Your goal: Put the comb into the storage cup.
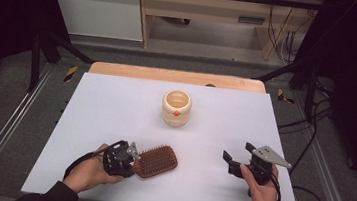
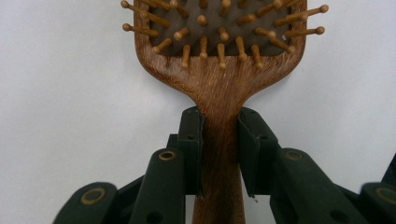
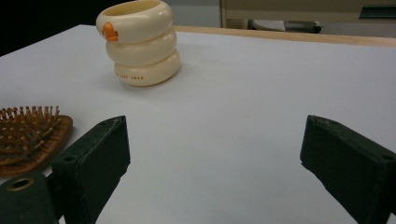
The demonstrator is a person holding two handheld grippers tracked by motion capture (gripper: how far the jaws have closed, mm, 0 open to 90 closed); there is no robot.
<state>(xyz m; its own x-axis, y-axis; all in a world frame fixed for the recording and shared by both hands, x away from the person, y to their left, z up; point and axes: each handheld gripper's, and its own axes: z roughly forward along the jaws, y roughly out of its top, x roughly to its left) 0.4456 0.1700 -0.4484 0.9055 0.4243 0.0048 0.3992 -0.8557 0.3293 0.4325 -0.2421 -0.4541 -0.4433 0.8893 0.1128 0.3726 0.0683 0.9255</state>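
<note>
A brown wooden hairbrush (image 1: 158,161) lies bristles-up on the white table, near the front left. My left gripper (image 1: 134,163) is shut on its handle; in the left gripper view both pads press the handle (image 2: 219,140) just below the brush head (image 2: 219,42). A cream ribbed cup (image 1: 176,108) with an orange mark stands upright at the table's middle. My right gripper (image 1: 237,157) hovers at the front right, jaws wide apart with nothing between them. In the right gripper view the cup (image 3: 140,42) stands far left and the hairbrush (image 3: 32,135) lies at the left edge.
The white table top (image 1: 116,104) has a wooden strip (image 1: 179,76) along its far edge. Black frame posts and cables stand at both sides. Open surface lies between the brush and the cup.
</note>
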